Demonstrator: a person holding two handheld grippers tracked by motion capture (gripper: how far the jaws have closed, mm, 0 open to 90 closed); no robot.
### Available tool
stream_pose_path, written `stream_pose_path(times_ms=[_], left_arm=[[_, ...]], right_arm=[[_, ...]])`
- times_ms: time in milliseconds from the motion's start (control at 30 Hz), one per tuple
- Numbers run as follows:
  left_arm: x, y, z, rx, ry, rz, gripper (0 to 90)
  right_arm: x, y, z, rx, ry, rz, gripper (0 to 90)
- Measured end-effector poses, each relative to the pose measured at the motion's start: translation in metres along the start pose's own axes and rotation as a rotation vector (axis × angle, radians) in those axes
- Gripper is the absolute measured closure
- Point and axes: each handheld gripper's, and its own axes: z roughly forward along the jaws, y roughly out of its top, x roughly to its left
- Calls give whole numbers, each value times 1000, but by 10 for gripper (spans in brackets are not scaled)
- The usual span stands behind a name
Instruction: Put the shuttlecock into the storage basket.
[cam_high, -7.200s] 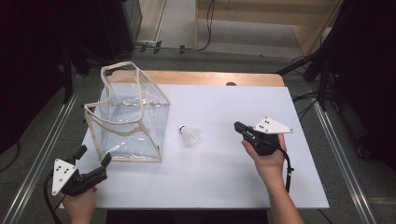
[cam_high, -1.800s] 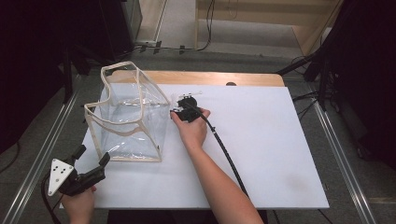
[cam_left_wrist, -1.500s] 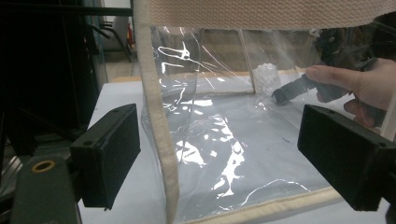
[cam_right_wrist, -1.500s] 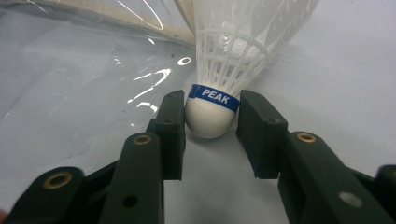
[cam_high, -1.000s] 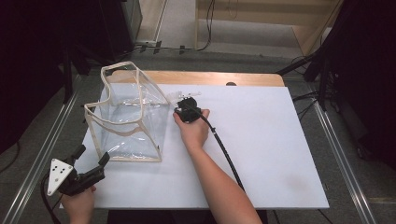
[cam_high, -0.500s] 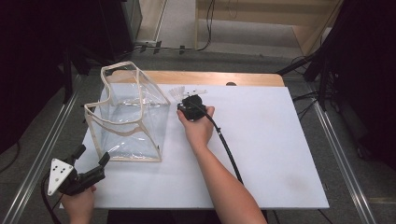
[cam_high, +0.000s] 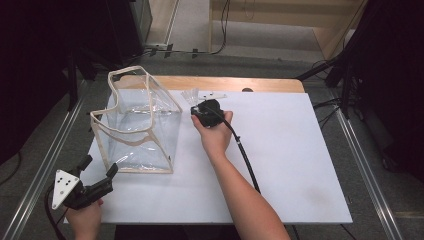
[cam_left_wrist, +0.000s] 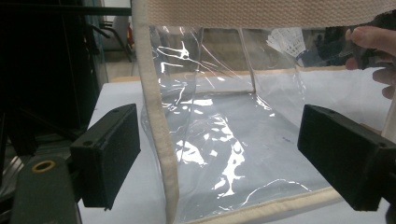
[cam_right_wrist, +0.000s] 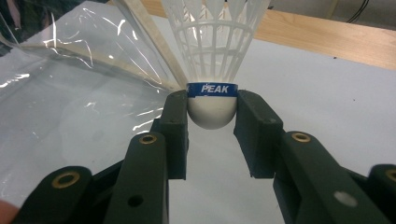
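A clear plastic bag (cam_high: 136, 127) with cream fabric trim stands upright on the white table (cam_high: 300, 165), its mouth open at the top. Through its transparent walls nothing shows inside; only glare and creases mark the film in the left gripper view.

The right gripper (cam_right_wrist: 212, 116) is clamped on a white plastic shuttlecock (cam_right_wrist: 214, 56). Its two black jaws press against either side of the rounded white cork base, just below the blue band printed "PEAK", and the meshed skirt fans out upward beyond the fingertips. The bag's trimmed rim (cam_right_wrist: 152, 42) runs just to the left of the jaws, with the clear wall spreading out on that side; whether the skirt touches the rim cannot be told. In the high view the right gripper (cam_high: 199, 107) is held by the person's right hand (cam_high: 215, 135) just beside the bag's right upper edge, the shuttlecock (cam_high: 191, 96) sticking out past the jaws and outside the bag.

The left gripper (cam_left_wrist: 219, 158) has its jaws spread wide apart and grips nothing. The bag's near corner, with its vertical strip of trim (cam_left_wrist: 156, 116), stands between and beyond the two fingers (cam_left_wrist: 109, 151). In the high view the left gripper (cam_high: 97, 177) sits near the bag's near-left bottom corner, held low by the left hand (cam_high: 84, 217) at the table's near edge.
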Motion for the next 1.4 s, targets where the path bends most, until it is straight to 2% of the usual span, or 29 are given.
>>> stream_pose_path(times_ms=[667, 1400], left_arm=[[0, 0, 0, 3, 2, 5, 137], [-1, 0, 0, 2, 3, 4, 137]], right_arm=[[2, 10, -16, -53, 28, -19, 630], [14, 24, -34, -104, 51, -43, 630]])
